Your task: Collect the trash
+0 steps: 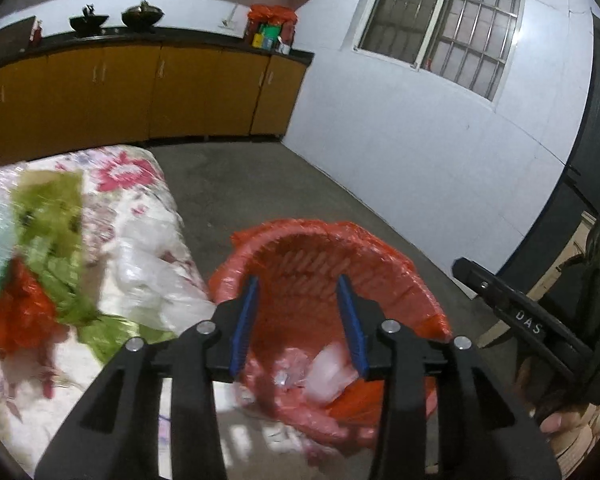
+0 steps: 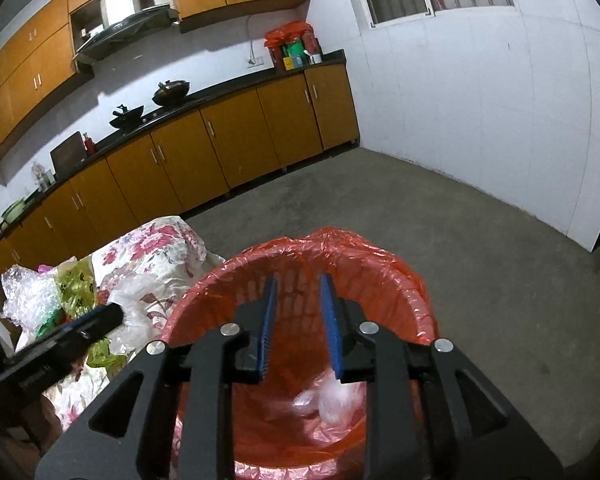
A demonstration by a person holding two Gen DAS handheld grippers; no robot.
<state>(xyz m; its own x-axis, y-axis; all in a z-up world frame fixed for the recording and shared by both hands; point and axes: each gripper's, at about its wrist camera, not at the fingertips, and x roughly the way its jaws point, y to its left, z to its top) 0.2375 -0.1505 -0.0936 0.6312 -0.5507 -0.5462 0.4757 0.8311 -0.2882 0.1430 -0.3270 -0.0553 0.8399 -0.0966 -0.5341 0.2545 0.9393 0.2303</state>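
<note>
Floor (image 2: 480, 248): bare grey concrete, running ahead of both hand-held grippers to a white wall; its near part is hidden by the gripper bodies.
Kitchen surface (image 2: 228, 88): dark top on brown cabinets, far ahead; two woks and a red-bagged heap of boxes sit on it, too small to read.
Flowered cloth (image 1: 140, 184): covers something bulky just left of the left hand-held gripper; what lies under it is hidden, and its left part is blurred.
Trash bin (image 2: 380, 280): a latticed basket lined with a red plastic bag, directly below and ahead of both grippers; its near rim is cut off behind the black gripper frames.
Trash on the cloth (image 1: 48, 216): green wrapper, red plastic, clear film and bubble wrap, left of the left gripper; smeared in the left wrist view, sharper in the right wrist view, yet the separate pieces are hard to tell apart.
Trash in the bin (image 1: 332, 372): crumpled clear and whitish plastic at the bottom, below the blue pads, partly hidden by them.
Left hand-held gripper (image 1: 298, 320): jaws parted fairly wide over the bin mouth, nothing between the pads.
Right hand-held gripper (image 2: 298, 320): jaws parted narrowly above the bin, gripping nothing; the plastic seen near its right pad lies down in the bin.
Fingertips (image 1: 556, 422): a person's, at the right edge under the other gripper, mostly cut off.
</note>
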